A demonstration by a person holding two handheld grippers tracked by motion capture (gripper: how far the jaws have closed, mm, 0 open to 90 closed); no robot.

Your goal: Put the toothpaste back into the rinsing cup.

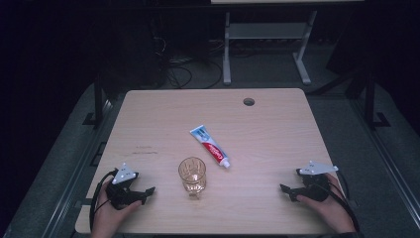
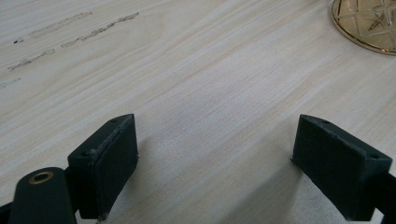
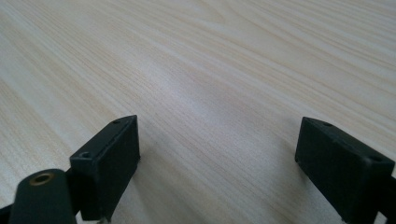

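A clear amber glass (image 1: 192, 174) stands upright near the table's front middle; its base (image 2: 366, 23) shows at the top right of the left gripper view. A white and red toothpaste tube (image 1: 210, 146) lies flat just behind the glass, slanted. My left gripper (image 1: 148, 190) rests low at the front left, open, with only bare wood between its jaws (image 2: 215, 158). My right gripper (image 1: 283, 188) sits at the front right, also open over bare wood (image 3: 217, 158). Each is held in a hand, and both point toward the glass.
The light wooden table (image 1: 277, 134) has a round cable hole (image 1: 248, 101) near its far edge. Faint scuff marks (image 2: 70, 32) lie on the wood left of the glass. A white desk frame (image 1: 267, 44) and cables stand on the floor beyond.
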